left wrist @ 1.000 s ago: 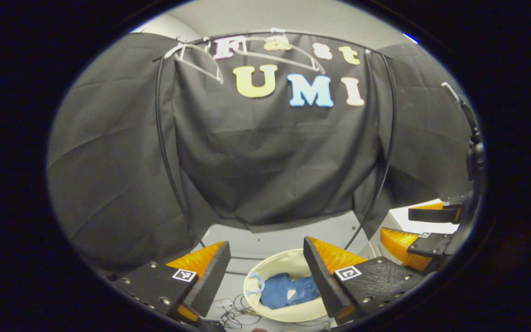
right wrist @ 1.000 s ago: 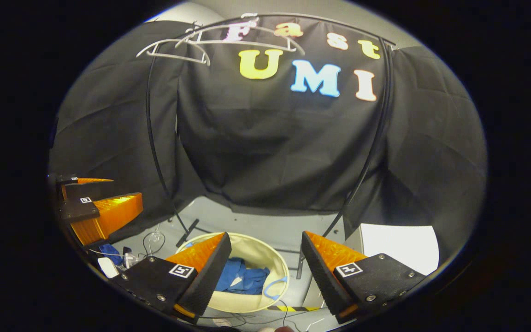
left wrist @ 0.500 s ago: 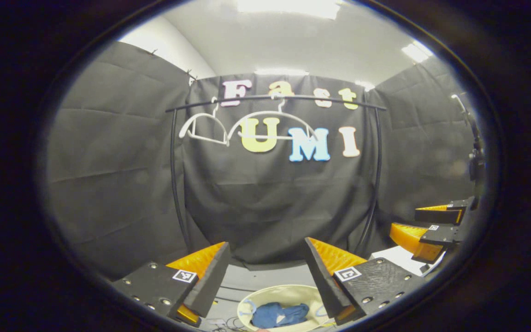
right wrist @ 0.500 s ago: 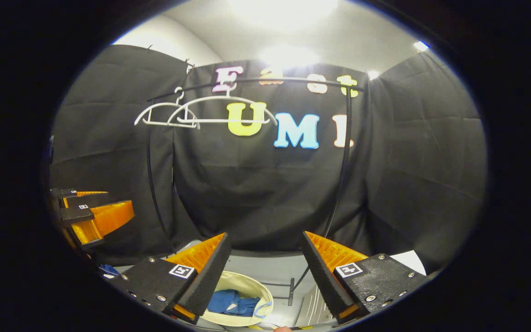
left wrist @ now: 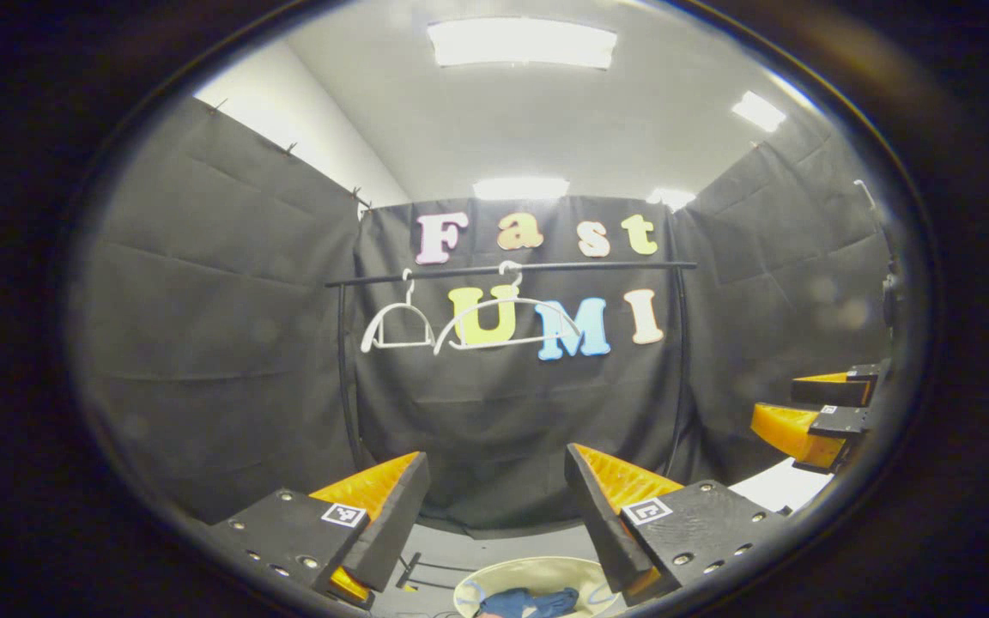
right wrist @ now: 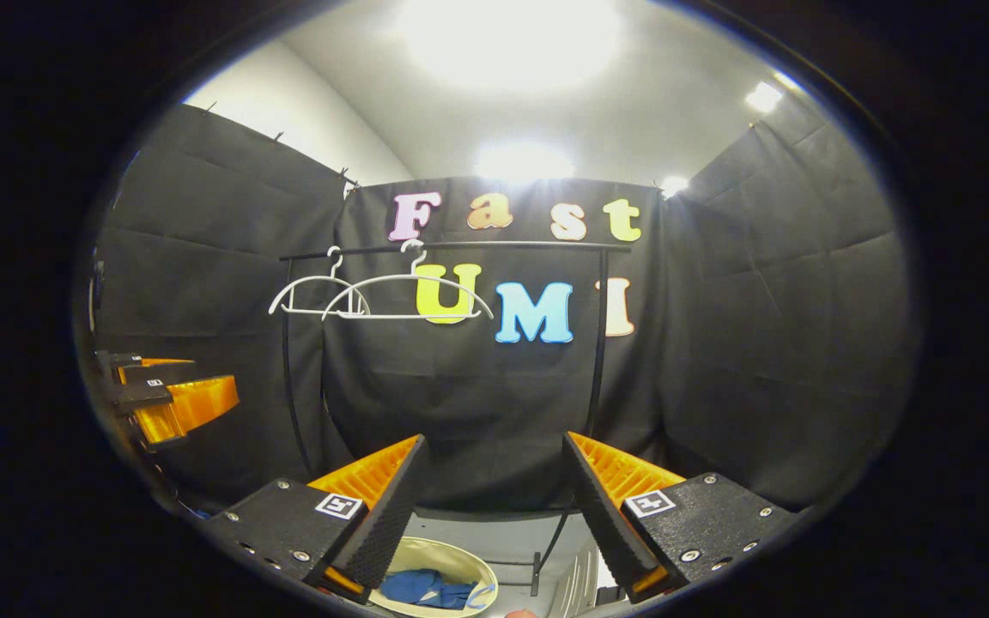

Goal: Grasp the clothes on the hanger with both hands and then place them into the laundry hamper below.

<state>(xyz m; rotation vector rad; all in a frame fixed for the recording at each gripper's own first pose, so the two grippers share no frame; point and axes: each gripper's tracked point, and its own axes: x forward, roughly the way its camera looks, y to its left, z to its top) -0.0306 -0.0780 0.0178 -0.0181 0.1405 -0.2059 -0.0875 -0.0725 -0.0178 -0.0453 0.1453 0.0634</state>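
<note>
Both the left gripper [left wrist: 494,481] and right gripper [right wrist: 490,463] gape wide, empty (no legible labels), above the hamper [right wrist: 460,562].

matt cloth wall [left wrist: 228,343] (creased), plastic hangers [right wrist: 409,296]

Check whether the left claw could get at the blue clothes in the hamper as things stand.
Probably yes. The left claw is open and holds nothing, and the blue clothes lie uncovered in the open-topped hamper below it, so it would only need to tip down.

2 white hangers [left wrist: 507,322], 1 rail [left wrist: 512,269], 1 hamper [right wrist: 426,558], 1 blue garment [right wrist: 421,588], 2 grippers [left wrist: 494,506].
</note>
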